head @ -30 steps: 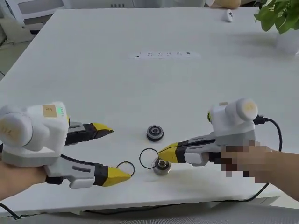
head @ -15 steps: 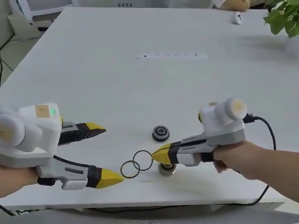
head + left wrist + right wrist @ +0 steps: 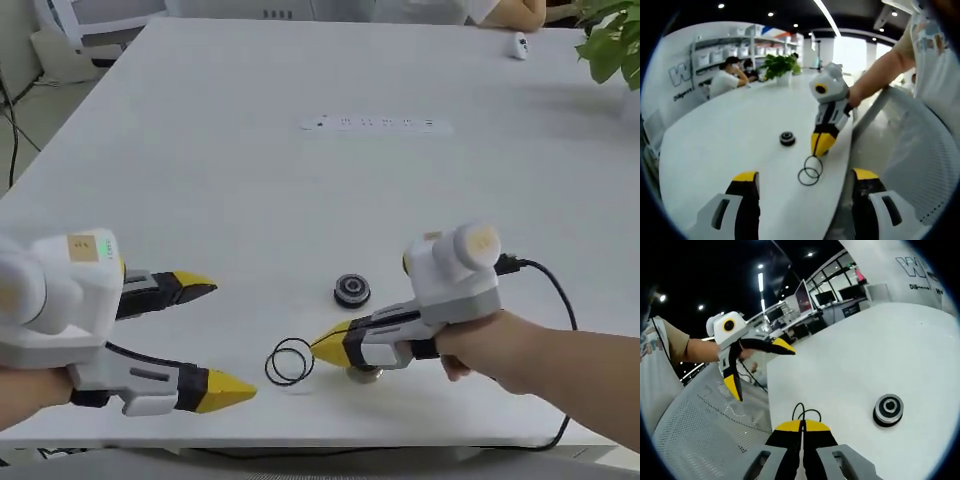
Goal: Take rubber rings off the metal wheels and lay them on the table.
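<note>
2 rubber rings [image 3: 290,361] off, overlapping flat on worktop [image 3: 300,190], just beside bare wheel [image 3: 364,374]. Closed right claw [image 3: 320,347] w/ tip at ring edge; pinch unclear. Open, empty left claw [image 3: 225,338] nearby. To do: second wheel [image 3: 351,290], ring apparently on.

White table [image 3: 250,180] runs well ahead of the left gripper [image 3: 232,338] and right gripper [image 3: 320,347]; a power strip [image 3: 375,125] lies far ahead and a potted plant [image 3: 610,45] stands at the far corner beyond the right gripper. Left gripper view: wall shelving [image 3: 725,52] ahead, spotlights [image 3: 770,14] in a dark ceiling above. Right gripper view: monitors [image 3: 802,295] on desks ahead, a white mesh chair back [image 3: 695,430] just beside the tool.
</note>
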The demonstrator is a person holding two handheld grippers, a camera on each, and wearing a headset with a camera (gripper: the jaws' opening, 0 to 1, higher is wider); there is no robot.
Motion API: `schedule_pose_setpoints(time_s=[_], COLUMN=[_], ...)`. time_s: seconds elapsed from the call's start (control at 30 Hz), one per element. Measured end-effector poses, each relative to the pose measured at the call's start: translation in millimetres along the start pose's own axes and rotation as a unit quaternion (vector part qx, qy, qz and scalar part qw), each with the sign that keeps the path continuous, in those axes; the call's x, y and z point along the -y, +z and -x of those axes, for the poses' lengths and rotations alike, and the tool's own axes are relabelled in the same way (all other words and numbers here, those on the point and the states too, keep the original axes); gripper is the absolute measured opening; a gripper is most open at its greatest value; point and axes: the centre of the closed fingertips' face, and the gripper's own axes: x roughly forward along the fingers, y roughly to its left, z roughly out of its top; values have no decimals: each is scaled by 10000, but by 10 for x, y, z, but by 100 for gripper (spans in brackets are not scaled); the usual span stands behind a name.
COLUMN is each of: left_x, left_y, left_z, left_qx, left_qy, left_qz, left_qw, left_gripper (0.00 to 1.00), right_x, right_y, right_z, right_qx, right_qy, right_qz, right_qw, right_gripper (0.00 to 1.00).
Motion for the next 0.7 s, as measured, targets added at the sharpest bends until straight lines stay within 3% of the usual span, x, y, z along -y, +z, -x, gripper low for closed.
schedule_pose_setpoints(time_s=[0.47,0.7], left_x=[-31,-24], left_y=[-31,-43], left_z=[34,31], left_qx=[-20,-26], left_qy=[54,57], left_qz=[58,87], left_qw=[10000,9999], left_gripper=[77,77], right_x=[15,43], right_y=[-50,-69], right_z=[-182,-196], right_qx=[-179,-199], right_qy=[-15,-122], right_qz=[-129,-72], right_qw=[9998,9997], right_gripper=[0,0])
